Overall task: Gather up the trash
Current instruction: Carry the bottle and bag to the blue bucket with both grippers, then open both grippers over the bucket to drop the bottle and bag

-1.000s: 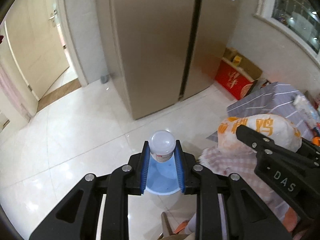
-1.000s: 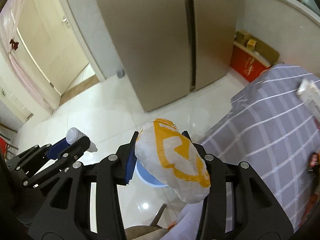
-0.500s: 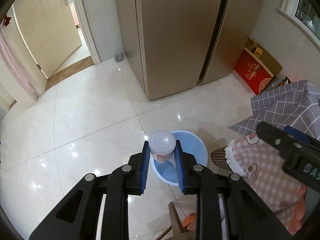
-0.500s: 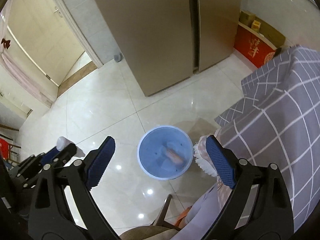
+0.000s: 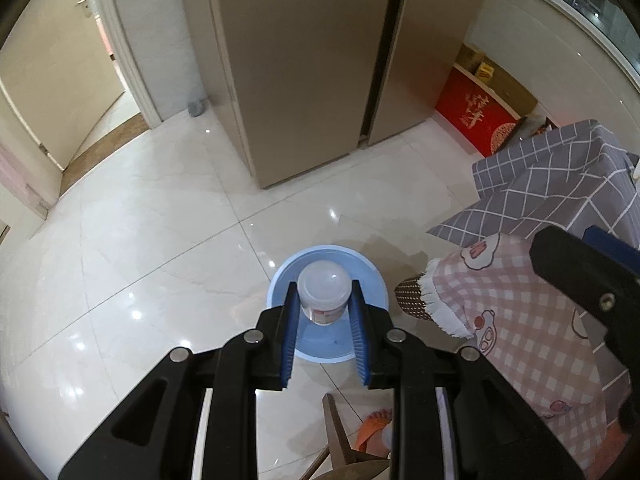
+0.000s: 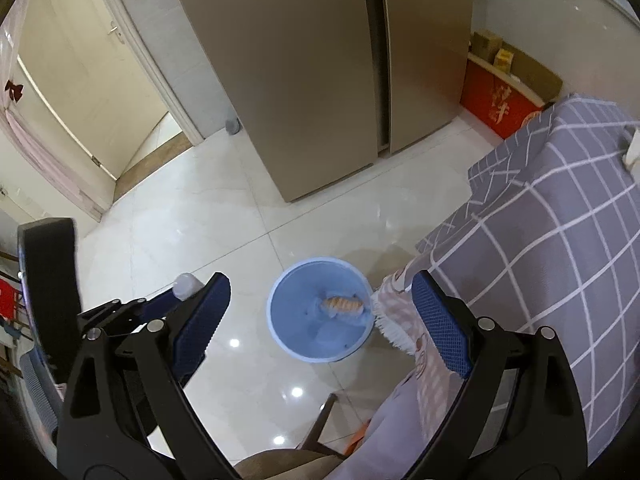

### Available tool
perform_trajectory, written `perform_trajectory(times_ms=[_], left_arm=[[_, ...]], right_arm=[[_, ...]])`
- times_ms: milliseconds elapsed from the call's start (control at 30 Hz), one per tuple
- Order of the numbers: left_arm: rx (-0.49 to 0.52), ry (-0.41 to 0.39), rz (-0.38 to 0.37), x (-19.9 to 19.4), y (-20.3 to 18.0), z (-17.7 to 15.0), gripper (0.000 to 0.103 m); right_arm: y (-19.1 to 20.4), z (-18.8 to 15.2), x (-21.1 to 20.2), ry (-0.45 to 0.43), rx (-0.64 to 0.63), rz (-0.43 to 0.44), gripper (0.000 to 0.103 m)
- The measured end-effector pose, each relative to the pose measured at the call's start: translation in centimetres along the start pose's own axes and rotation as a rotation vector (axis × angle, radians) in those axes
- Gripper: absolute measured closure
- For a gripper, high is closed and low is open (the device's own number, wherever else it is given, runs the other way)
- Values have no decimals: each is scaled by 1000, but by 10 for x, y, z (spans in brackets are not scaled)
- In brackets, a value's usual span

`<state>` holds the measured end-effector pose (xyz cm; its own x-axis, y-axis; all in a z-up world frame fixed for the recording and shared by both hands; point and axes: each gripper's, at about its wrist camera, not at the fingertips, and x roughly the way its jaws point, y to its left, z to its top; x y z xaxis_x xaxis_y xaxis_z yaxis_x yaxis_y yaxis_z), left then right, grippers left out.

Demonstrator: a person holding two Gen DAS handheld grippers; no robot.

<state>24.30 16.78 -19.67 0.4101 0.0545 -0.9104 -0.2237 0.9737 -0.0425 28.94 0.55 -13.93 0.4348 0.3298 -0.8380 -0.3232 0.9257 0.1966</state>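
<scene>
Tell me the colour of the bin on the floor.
Light blue. The bin shows best in the right wrist view, with an orange-and-white wrapper inside.

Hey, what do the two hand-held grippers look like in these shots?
Both look alike. The left hand-held gripper and the right hand-held gripper have glossy black angular linkage arms with triangular cut-outs and round silver pivot bolts. Their fingers carry blue textured pads. No cables or sleeves show.

Glossy cream floor tiles catch ceiling glare; a tall bronze fridge stands ahead, open doorway left, red box by the wall, grey checked cloth right.
</scene>
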Motion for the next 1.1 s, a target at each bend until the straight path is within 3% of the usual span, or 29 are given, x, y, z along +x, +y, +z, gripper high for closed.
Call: perform_trajectory(times_ms=[167,200,267,567,833,1100], left_arm=[[15,22,-12,11,-7,5,77],[15,25,-17,11,-8,6,61],[28,5,-33,10,-11,9,45],[29,-16,18,-2,-7,13,45],[-25,-84,59,-39,20,5,45],[-40,-150,75,-76,24,-3,45]], right_arm=[[-8,4,1,-5,41,14,13],[-10,6,2,-1,46,15,13],[-13,9,2,-8,46,9,13],[-17,11,6,-5,51,-8,13],[-6,4,1,-3,14,5,13],[4,-7,-22,-32,-18,15,13]])
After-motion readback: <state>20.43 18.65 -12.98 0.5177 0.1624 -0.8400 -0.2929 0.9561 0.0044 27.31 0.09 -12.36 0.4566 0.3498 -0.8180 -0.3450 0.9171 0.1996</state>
